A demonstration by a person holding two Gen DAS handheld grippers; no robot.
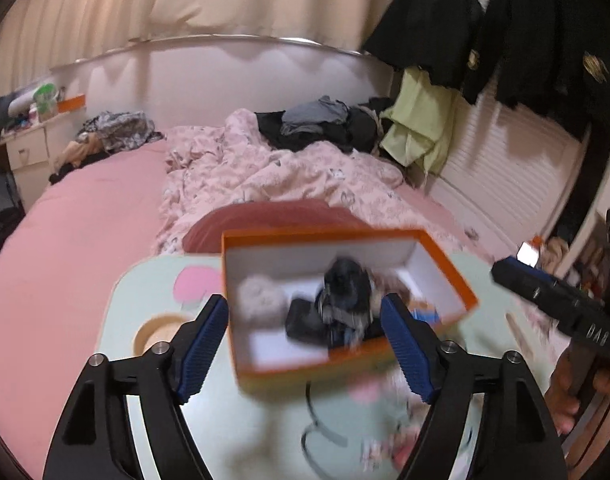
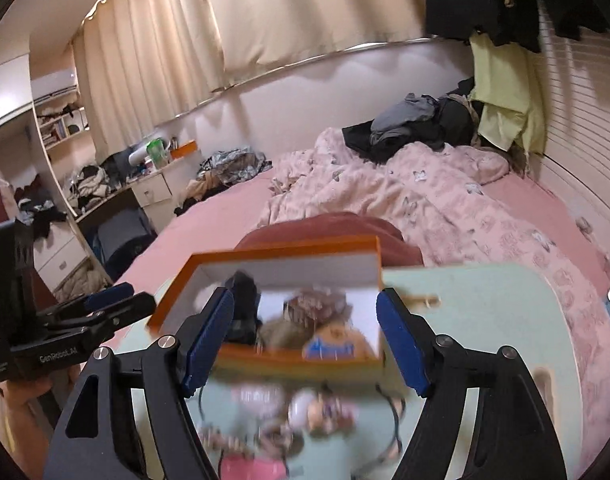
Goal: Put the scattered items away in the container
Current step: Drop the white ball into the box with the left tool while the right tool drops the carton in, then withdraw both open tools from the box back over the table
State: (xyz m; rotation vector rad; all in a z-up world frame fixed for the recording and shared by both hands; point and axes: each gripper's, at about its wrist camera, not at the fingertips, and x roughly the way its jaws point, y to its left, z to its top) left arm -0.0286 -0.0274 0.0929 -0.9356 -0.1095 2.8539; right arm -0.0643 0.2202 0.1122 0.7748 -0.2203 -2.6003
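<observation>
Sitting at the centre of both frames, the orange box rests on a pale green table at the foot of a pink bed. Blur softens everything near the cameras. In the left wrist view, going left to right inside the box: a grey fluffy ball, a dark bundle, and a blue item at the right wall. The left gripper fills the lower frame, its jaws spread wide and holding nothing. Below the box, blurred small items lie loose on the table. The other tool shows at the right edge of this frame.

In the right wrist view, the left gripper appears at the lower left edge, pointing right. The right gripper is in the lower centre, jaws wide and empty, framing the box. Loose items lie blurred on the table beneath it.
</observation>
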